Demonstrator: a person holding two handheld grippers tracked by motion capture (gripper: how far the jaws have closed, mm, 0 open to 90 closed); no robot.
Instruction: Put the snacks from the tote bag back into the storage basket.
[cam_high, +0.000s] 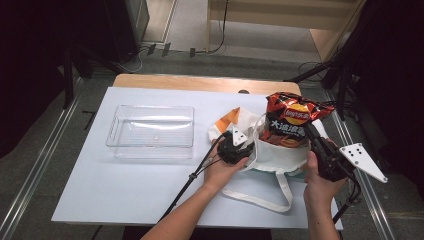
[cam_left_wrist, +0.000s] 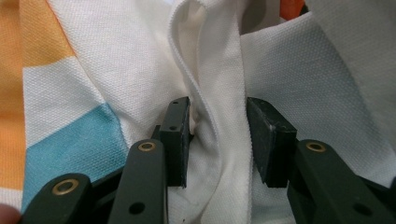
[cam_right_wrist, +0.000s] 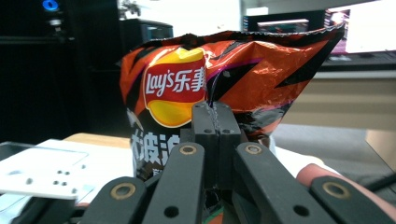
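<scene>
A red and black Lay's chip bag (cam_high: 292, 117) stands upright, its lower part inside a white tote bag (cam_high: 280, 157) with orange and blue patches. My right gripper (cam_high: 310, 131) is shut on the chip bag's right side. In the right gripper view the jaws (cam_right_wrist: 216, 112) meet with the chip bag's (cam_right_wrist: 261, 70) foil pinched between them. My left gripper (cam_high: 248, 149) sits at the tote's left rim. In the left gripper view my left gripper (cam_left_wrist: 218, 119) has a fold of the tote's white cloth (cam_left_wrist: 303, 84) filling the gap between its pads.
A clear plastic box (cam_high: 152, 131) lies on the white table (cam_high: 100, 190) to the left of the tote. The tote's looped strap (cam_high: 270, 199) trails toward the table's near edge. Dark stands and floor cables surround the table.
</scene>
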